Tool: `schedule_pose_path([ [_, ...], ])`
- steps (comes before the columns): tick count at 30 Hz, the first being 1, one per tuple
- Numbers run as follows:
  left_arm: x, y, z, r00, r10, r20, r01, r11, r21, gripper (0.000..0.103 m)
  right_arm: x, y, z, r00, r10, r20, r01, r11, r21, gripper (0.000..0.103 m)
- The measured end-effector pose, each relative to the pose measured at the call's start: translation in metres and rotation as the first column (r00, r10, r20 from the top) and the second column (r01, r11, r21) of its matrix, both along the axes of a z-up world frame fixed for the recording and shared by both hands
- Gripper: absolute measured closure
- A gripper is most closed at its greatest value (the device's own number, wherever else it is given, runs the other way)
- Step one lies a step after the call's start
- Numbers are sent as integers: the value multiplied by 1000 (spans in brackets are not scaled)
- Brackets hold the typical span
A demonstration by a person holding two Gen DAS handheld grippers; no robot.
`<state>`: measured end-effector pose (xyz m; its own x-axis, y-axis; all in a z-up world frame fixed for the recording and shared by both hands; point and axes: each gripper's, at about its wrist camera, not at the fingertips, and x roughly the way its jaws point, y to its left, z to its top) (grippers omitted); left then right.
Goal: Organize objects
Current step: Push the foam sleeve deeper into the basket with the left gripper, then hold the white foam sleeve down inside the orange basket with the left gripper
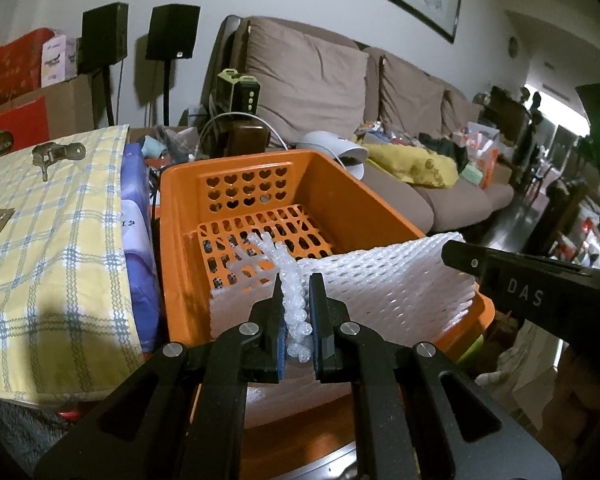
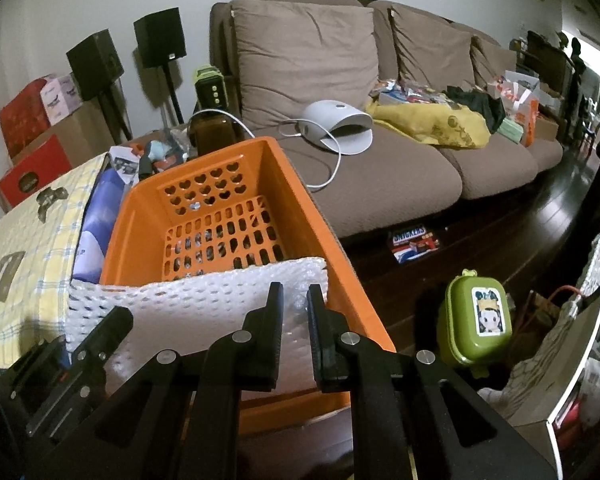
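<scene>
two grippers share one sheet of white bubble wrap (image 1: 384,280), which drapes over the near rim of the orange basket (image 1: 352,204) and partly hangs inside it. the left gripper (image 1: 296,300) is clamped on a bunched ridge of the wrap; the right gripper (image 2: 294,308) is pinched on the wrap's edge nearer the basket's right wall. to do this well, i'd lower both ends together toward the basket's slotted floor, keeping the sheet taut so it doesn't snag on the rim.

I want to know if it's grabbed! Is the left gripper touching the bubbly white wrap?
Touching. The left wrist view shows the left gripper pinching a bunched ridge of the bubble wrap between its pads.
</scene>
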<state>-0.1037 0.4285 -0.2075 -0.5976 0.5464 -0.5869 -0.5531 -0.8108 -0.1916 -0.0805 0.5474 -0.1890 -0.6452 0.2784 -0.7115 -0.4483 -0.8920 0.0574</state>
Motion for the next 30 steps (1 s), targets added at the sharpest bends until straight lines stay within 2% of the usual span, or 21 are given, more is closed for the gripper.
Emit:
schedule_pose_path([
  [30, 6, 7, -7, 1000, -6, -3, 6, 998, -55, 94, -4, 2, -12, 998, 5, 70, -4, 1000, -7, 92],
])
